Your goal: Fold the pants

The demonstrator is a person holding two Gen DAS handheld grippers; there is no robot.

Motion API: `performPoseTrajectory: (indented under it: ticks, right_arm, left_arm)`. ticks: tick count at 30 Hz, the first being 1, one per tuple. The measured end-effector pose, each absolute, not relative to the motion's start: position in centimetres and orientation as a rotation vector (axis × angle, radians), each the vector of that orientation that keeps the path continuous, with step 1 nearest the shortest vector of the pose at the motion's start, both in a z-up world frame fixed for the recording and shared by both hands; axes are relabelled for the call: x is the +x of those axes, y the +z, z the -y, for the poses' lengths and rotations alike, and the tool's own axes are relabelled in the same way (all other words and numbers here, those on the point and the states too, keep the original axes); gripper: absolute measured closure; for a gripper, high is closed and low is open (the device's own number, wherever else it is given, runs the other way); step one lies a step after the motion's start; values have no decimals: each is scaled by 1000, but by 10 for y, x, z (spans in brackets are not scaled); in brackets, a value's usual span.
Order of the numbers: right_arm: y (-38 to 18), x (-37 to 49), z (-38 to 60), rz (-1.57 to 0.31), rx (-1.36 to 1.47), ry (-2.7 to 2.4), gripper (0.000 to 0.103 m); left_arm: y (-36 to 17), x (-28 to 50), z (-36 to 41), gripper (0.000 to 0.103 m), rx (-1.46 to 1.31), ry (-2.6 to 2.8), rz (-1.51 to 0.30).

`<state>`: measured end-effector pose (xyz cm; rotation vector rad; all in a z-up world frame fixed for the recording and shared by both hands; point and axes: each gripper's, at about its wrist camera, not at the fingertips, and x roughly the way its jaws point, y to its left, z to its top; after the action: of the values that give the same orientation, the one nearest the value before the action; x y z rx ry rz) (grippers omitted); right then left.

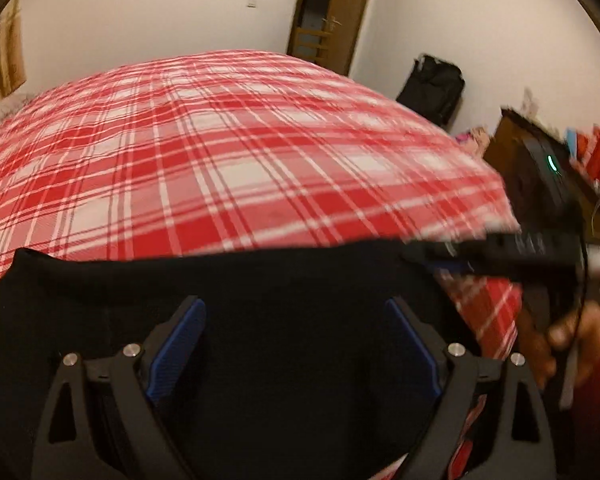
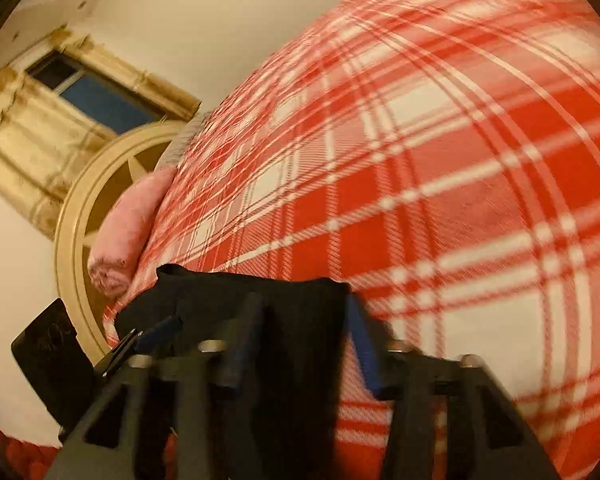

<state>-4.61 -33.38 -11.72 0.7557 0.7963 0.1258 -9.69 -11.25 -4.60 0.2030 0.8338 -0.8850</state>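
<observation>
The black pants [image 1: 228,300] lie on the red plaid bedcover [image 1: 220,152], their long axis running 9 to 3 o'clock across the left wrist view. The left gripper [image 1: 296,320] hangs above them, jaws spread wide. The right gripper [image 2: 306,320], at 3 o'clock, has its jaws apart with pants cloth between them.

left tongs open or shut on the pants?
Open. In the left wrist view the left tongs have their blue pads spread wide apart over the black pants, not pinching them.
</observation>
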Motion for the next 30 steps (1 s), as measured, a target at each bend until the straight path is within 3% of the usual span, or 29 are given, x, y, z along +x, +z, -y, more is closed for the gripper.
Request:
performPoseTrajectory:
  ticks: [6, 9, 11, 14, 19, 24, 30]
  right_arm:
    - [-86, -43, 318, -679, 558, 98, 92]
    - [-98, -37, 299, -741, 373, 24, 91]
    - [-107, -47, 307, -725, 387, 4, 81]
    - [-103, -62, 322, -735, 488, -38, 73]
    - [-59, -103, 293, -593, 347, -92, 73]
    - [-52, -95, 223, -590, 325, 128, 73]
    - [-75, -58, 133, -631, 180, 319, 73]
  left_arm:
    - [-63, -108, 124, 10, 243, -901, -865]
    - [-65, -116, 129, 10, 318, -875, -816]
    - [-70, -123, 135, 8, 387, -855, -783]
    - [-71, -126, 134, 7, 411, -850, -749]
    - [-59, -119, 119, 7, 333, -870, -756]
    - [-28, -104, 58, 7, 204, -799, -665]
    - [-22, -69, -77, 6, 30, -407, -654]
